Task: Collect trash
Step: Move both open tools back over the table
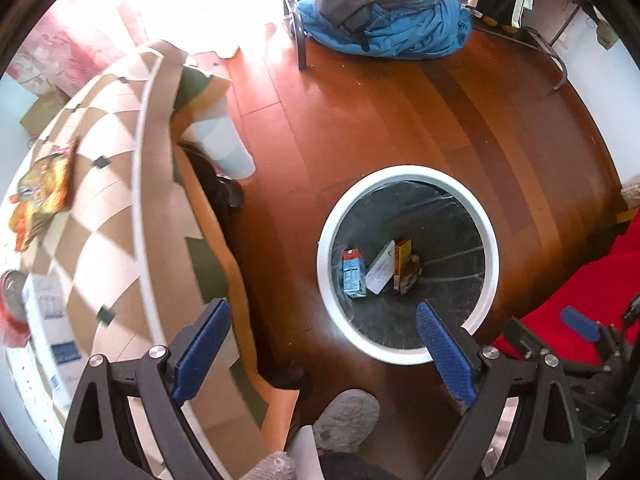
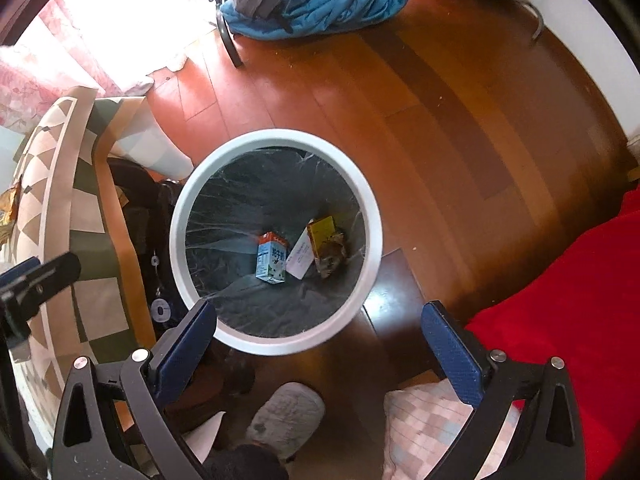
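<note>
The right hand-held gripper (image 2: 320, 344) hangs over the near rim of the trash bin (image 2: 200, 168), its blue pads spread wide and holding nothing. The left hand-held gripper (image 1: 324, 344) is likewise spread and empty, poised between the bin and the table (image 1: 120, 168).

Inside the bin, on the dark liner, lie a blue-and-white milk carton (image 2: 272, 258), a white flat box (image 2: 300, 258) and a yellow box (image 2: 324, 236) leaning together, with a brownish crumpled scrap beside them. So part of the trash is already collected.

What is left sits on the table with its checked cloth: an orange snack wrapper (image 1: 40, 196) near the far edge, a white-and-blue carton (image 1: 50, 328) closer in, and a red round thing just beside it, too blurred to name.

Judging from this, the risks lie in the next pick. The wrapper is thin and flat, so the pads could slide over it or pinch the cloth with it and drag the cloth. The carton stands close to the red thing, so a wide approach might knock it. The bin stands on the wooden floor (image 2: 440, 120) well below the table, so a release off-centre could miss.
</note>
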A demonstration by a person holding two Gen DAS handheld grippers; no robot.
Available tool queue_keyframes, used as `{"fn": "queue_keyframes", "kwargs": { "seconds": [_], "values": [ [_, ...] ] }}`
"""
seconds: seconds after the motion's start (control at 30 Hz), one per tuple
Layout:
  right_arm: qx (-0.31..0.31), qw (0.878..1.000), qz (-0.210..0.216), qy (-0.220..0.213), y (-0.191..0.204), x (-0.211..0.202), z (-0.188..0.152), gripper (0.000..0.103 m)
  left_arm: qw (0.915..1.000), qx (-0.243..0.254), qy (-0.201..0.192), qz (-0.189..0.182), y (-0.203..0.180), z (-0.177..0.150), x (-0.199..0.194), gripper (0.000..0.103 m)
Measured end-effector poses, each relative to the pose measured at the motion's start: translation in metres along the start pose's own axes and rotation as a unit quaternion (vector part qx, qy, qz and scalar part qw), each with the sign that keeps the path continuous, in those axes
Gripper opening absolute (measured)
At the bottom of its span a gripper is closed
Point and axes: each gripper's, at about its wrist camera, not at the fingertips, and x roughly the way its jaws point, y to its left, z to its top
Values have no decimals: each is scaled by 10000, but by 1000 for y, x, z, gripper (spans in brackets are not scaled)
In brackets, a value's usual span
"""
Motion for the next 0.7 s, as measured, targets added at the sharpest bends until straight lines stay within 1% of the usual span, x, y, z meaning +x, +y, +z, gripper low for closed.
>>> {"fn": "queue_keyframes", "kwargs": {
  "seconds": [0.27,0.47,0.6,0.7],
  "values": [
    [-28,9995,-166,-268,4,-47,-4,103,9997,-12,-233,7,-1,-11,-34,95],
    [-29,9978,-242,-620,11,-97,-12,103,9988,21,-481,-39,0,-24,-71,95],
    [-15,9954,-182,-937,19,-138,-19,103,9971,36,-761,-52,7,-35,-104,95],
    [15,9931,-7,-1171,28,-169,-28,103,9949,-27,-997,-114,16,-43,-132,95]
  ]
}}
